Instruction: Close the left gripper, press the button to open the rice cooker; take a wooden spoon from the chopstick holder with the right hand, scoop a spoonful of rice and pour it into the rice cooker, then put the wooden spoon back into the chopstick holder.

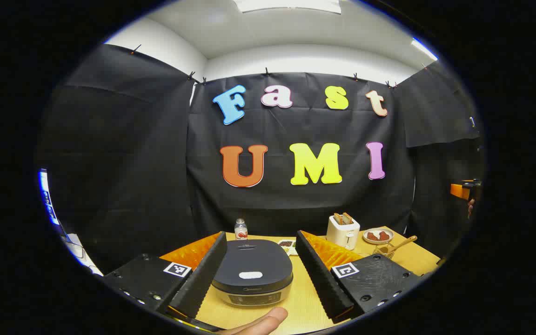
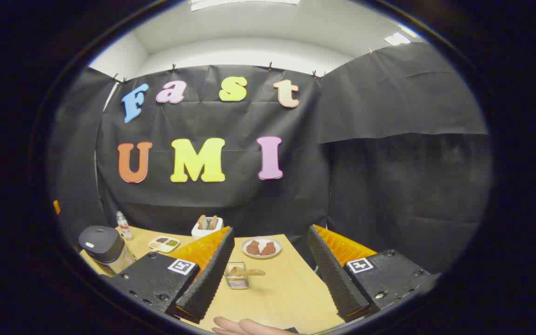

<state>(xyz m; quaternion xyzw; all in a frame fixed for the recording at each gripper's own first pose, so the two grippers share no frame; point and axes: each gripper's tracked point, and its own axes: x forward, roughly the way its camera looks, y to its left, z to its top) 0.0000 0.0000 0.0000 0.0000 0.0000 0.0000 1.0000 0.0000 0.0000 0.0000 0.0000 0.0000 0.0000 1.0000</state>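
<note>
The dark-lidded rice cooker point(image 1: 252, 274) sits shut on the wooden table point(image 1: 303, 302), straight ahead between the fingers of my left gripper point(image 1: 261, 274), which stands open above the table. A pale button point(image 1: 251, 275) shows on its lid. In the right gripper view the cooker point(image 2: 103, 245) is far left. My right gripper point(image 2: 270, 274) is open, with the wire chopstick holder point(image 2: 237, 278) just inside its left finger. A wooden spoon point(image 2: 245, 271) lies across the holder's top. The left gripper view shows the holder and spoon point(image 1: 396, 245) at the right.
A white toaster point(image 1: 343, 230) with bread, a plate of reddish food point(image 1: 378, 236), a small bottle point(image 1: 241, 229) and a divided dish point(image 2: 165, 243) stand toward the table's back. A fingertip point(image 1: 258, 323) shows at the bottom of the left gripper view; part of a hand point(image 2: 244, 326) shows below.
</note>
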